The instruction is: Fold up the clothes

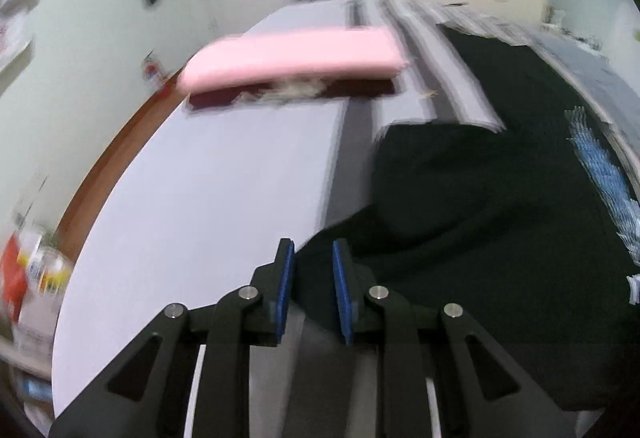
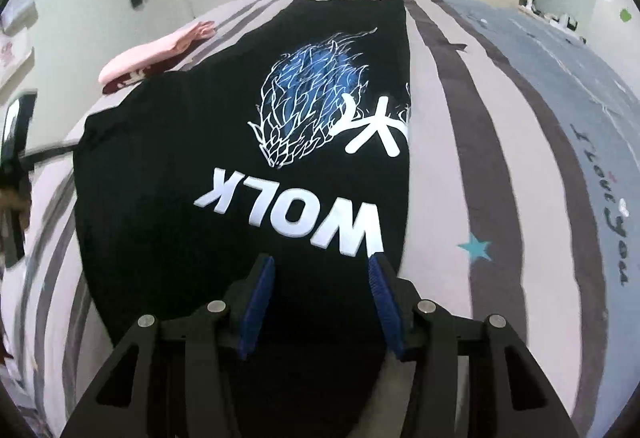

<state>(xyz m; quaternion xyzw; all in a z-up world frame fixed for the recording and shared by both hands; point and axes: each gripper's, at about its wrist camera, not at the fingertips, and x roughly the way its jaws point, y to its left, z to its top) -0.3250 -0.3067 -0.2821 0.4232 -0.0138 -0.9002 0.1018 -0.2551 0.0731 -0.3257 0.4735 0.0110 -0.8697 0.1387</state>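
A: The left claw (image 1: 313,270) is pinching the black T-shirt's (image 2: 208,142) edge; the right claw (image 2: 322,270) is hanging open over it.

B: The shirt is lying on the bed (image 2: 500,166), its print toward twelve o'clock; the thin pinch risks slipping, bunching the fold.

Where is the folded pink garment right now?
The pink garment lies on the striped bed, upper left in the right wrist view, just beyond the black T-shirt's far left corner.

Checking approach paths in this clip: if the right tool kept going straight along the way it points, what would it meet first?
Most likely the black T-shirt spread on the striped bedcover: the right tool points down at the cloth near the white lettering, with nothing in between. Its blue pads stand apart; depth is hard to judge.
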